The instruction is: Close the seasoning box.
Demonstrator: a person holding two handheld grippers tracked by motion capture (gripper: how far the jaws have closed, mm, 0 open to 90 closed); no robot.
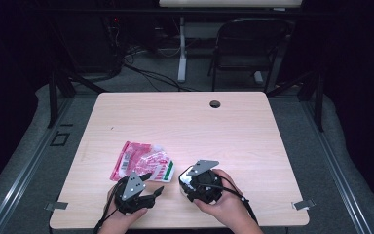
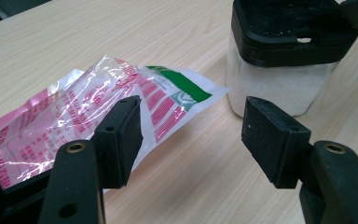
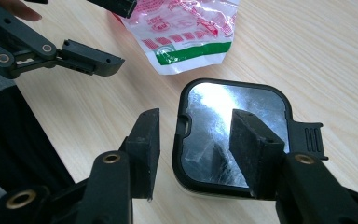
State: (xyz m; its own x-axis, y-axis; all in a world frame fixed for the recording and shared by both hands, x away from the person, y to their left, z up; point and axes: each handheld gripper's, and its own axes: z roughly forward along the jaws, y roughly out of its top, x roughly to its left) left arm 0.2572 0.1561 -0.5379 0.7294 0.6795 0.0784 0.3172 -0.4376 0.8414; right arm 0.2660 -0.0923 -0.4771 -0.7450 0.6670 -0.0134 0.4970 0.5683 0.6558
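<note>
A red-and-white plastic bag point(image 1: 143, 161) lies crumpled on the wooden table point(image 1: 185, 126), near its front left. To its right stands a clear container point(image 1: 184, 181) of white powder with a black lid. My left gripper point(image 1: 153, 184) is open at the bag's near corner. In the left gripper view the bag point(image 2: 74, 121) lies behind the left jaw, the container point(image 2: 279, 84) stands beyond the right one, and nothing is between the left gripper's point(image 2: 191, 126) jaws. My right gripper point(image 3: 196, 140) points down over the container's shiny lid point(image 3: 209, 116), open and not gripping it. The bag point(image 3: 186, 32) and the left gripper point(image 3: 121, 35) show farther off.
A cable hole point(image 1: 215, 104) sits near the table's far edge. Beyond the table stand a black folding chair point(image 1: 248, 44) and a white desk leg point(image 1: 181, 53), with cables on the floor. Bare tabletop stretches to the back and right.
</note>
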